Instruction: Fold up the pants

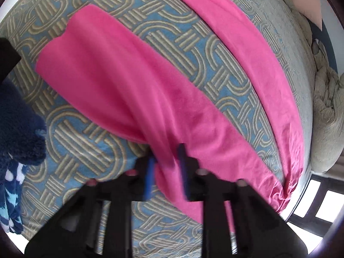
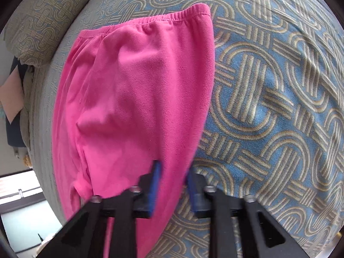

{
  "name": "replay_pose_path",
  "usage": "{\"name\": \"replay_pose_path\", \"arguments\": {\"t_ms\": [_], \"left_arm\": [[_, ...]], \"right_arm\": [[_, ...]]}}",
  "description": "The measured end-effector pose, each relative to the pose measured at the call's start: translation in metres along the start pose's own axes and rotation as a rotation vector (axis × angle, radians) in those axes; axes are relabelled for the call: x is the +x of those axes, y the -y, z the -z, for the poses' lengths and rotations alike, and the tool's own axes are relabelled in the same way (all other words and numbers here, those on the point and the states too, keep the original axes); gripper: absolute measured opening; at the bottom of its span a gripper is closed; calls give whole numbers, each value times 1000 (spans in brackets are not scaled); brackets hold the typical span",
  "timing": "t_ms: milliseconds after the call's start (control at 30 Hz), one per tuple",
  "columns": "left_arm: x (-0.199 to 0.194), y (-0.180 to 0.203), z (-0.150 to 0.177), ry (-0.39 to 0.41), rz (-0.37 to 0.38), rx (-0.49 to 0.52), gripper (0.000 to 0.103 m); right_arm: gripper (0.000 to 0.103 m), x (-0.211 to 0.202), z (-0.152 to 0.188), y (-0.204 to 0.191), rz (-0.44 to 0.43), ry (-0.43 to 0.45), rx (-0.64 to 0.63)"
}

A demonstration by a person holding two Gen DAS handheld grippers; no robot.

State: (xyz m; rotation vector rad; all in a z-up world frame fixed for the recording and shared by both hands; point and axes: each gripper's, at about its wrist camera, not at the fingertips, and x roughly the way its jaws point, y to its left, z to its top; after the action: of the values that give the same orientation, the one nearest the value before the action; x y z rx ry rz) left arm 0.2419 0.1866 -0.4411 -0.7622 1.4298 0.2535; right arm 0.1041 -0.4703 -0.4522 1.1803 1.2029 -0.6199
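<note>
We see pink pants [image 1: 120,81] lying on a bed cover [image 1: 215,68] with a blue and tan loop pattern. The left gripper [image 1: 166,161] has its two blue fingers [image 1: 151,172] close together, with a bunch of pink cloth pinched between them. The cloth is pulled up into a twist there. One leg runs away toward the far left corner of the cover, and the other leg lies along the right edge.

The right gripper [image 2: 172,178] also has its blue fingers [image 2: 155,182] set close, and the edge of the pants [image 2: 137,90] runs down between them. It looks like they are squeezing the cloth, but that part is blurry, so we are not fully sure. The stretchy waistband [image 2: 150,21] lies near the far edge of the cover [image 2: 268,107].

The gripper bodies hide the cloth right under them. At the left edge of the left view there is a fuzzy dark blue thing [image 1: 19,133], cut off by the picture. A pillow [image 2: 43,15] with the same pattern sits at the far left corner in the right view.
</note>
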Motion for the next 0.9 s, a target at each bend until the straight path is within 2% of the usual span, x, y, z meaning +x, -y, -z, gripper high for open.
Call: {"name": "replay_pose_path", "arguments": {"t_ms": [100,200,367,500,633,900], "left_arm": [[-5,-6,6,19,68,-63,8],[-17,3,12,58,40,3,8],[-35,30,11,92,16,95,8],[-50,43,2,107,47,105,8],[-65,61,-7,132,86,127,8],[-69,114,-46,137,46,178,8]], "right_arm": [[3,-4,-6,-6,-27,1,-38],[3,-17,-10,-19,-62,18,-68],[3,-40,-13,-50,-35,77,-168],[3,-60,-5,-79,-53,126,-218],[3,-69,-14,-112,-106,156,-240],[3,-69,-33,-175,-128,178,-320]]}}
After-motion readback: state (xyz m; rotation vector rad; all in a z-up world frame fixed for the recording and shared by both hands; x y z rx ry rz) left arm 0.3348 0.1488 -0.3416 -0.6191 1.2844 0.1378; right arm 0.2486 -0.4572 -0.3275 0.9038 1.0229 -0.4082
